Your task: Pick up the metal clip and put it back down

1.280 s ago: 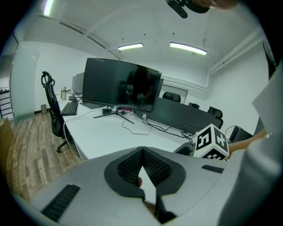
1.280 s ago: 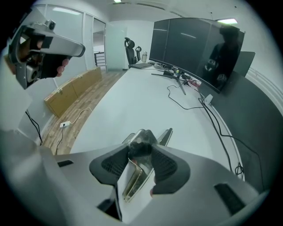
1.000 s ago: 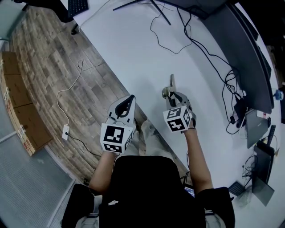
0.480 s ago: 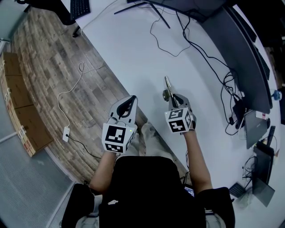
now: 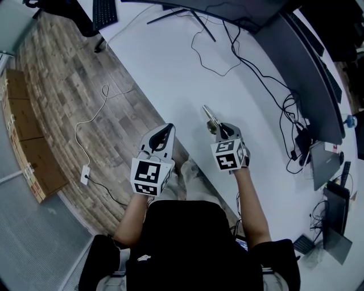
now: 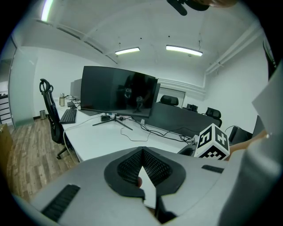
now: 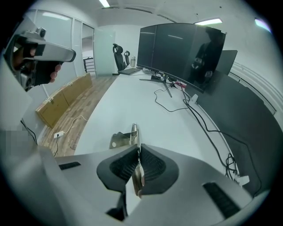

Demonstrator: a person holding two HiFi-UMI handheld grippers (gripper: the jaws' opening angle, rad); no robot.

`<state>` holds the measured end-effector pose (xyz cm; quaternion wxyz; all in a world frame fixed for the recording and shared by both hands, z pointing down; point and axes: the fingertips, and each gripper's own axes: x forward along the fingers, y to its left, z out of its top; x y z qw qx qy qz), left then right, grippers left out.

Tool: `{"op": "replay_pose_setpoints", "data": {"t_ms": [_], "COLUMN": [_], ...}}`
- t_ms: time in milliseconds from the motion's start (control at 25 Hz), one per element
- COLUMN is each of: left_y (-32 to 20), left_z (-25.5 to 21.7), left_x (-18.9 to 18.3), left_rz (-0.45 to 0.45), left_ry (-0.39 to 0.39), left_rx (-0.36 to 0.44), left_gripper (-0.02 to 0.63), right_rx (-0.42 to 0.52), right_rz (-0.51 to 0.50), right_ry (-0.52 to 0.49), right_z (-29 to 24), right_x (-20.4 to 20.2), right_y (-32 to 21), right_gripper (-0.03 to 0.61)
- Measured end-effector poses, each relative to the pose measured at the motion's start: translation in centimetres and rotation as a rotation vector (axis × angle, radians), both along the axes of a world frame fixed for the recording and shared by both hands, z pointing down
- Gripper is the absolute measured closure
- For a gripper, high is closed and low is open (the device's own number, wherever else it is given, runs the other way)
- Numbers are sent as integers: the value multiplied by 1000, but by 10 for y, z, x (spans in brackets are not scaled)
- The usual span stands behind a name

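The metal clip (image 5: 209,118) is a silver spring clamp that sticks out up and to the left from my right gripper (image 5: 220,129), over the white table's near edge. In the right gripper view the clip (image 7: 129,137) stands edge-on, and my right gripper (image 7: 138,160) has its jaws closing tight on the flat handle, pads pressing both sides. I cannot tell whether the clip touches the table. My left gripper (image 5: 164,133) hangs beside the table edge over the person's lap, apart from the clip. In its own view the left gripper (image 6: 142,152) has its tips together with nothing held.
The white table (image 5: 170,62) carries black cables (image 5: 216,51), a curved monitor (image 5: 307,62) at the back right and a keyboard (image 5: 103,8) at the far end. To the left lie wooden floor, cardboard boxes (image 5: 23,131) and a power strip (image 5: 85,170).
The right gripper's jaws have closed on the clip. The clip has swung from pointing straight away to pointing up-left, and the right gripper shifted slightly. The left gripper has stayed put.
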<state>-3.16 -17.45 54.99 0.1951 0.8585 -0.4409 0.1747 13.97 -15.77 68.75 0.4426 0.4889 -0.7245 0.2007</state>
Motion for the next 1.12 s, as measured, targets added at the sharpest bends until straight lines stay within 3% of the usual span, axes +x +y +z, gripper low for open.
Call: {"op": "replay_pose_setpoints", "data": {"t_ms": [800,1120], "left_y": [5,6], "left_z": [-52,-83], "left_x": [-7,-15], "left_rz": [35,24], "left_ry": [3,-7], "left_rx": [87,160], "left_gripper": [604,604], "right_rx": [117,178], "right_rz": [51,84], "right_ry": [-71,-110], "right_z": [-80,-123], "right_x": [-10,-15], "right_y": [0,3], "right_gripper": [549,549]}}
